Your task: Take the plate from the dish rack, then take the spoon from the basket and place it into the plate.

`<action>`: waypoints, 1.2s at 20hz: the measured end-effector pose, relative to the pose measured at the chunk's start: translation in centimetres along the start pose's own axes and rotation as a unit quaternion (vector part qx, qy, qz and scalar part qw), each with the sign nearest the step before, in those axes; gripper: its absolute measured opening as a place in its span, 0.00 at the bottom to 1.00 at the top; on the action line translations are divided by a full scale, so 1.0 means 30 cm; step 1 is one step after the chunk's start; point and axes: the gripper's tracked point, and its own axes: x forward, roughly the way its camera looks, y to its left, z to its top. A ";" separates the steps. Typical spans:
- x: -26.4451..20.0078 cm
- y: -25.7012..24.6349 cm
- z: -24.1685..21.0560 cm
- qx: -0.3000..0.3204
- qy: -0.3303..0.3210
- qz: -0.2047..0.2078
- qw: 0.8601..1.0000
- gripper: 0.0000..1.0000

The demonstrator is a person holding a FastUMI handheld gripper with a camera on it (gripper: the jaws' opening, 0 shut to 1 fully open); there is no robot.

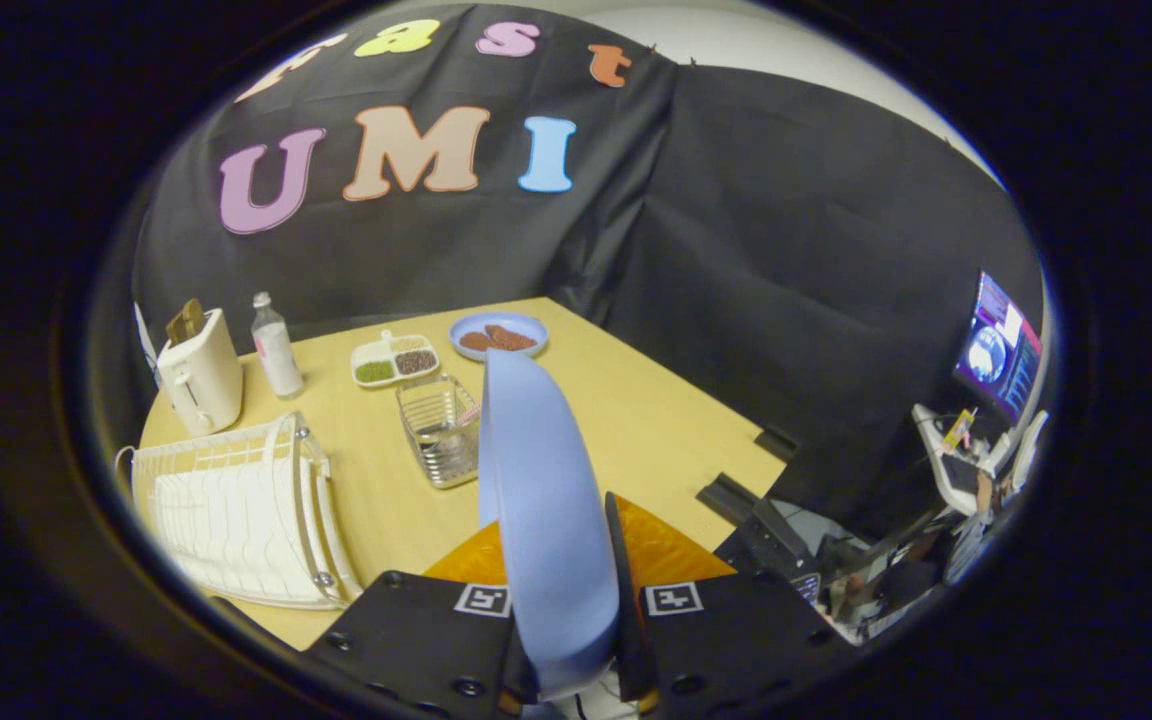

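We had the gripper (564, 620) pinched tight on the blue plate (536, 500), held edge-up between its fingers, probably because that's how it sat in the dish rack (236, 510). The basket (441, 430) sat just ahead.

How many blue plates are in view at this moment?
2. One blue plate stands on edge, clamped between the tongs. The other plate, holding brown food, sits beyond the wire basket.
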 end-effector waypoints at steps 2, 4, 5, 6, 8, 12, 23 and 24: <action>0.042 0.023 -0.059 0.023 0.035 0.028 0.999 0.33; 0.076 0.044 -0.110 0.042 0.070 0.052 0.995 0.33; 0.095 0.057 -0.130 0.049 0.087 0.063 0.993 0.33; 0.114 0.075 -0.144 0.054 0.105 0.075 0.990 0.33; 0.150 0.111 -0.178 0.056 0.139 0.101 0.984 0.33; 0.213 0.158 -0.175 0.080 0.170 0.144 0.972 0.34; 0.391 0.123 -0.279 0.252 0.222 0.195 0.922 0.40; 0.405 0.118 -0.286 0.262 0.224 0.193 0.919 0.42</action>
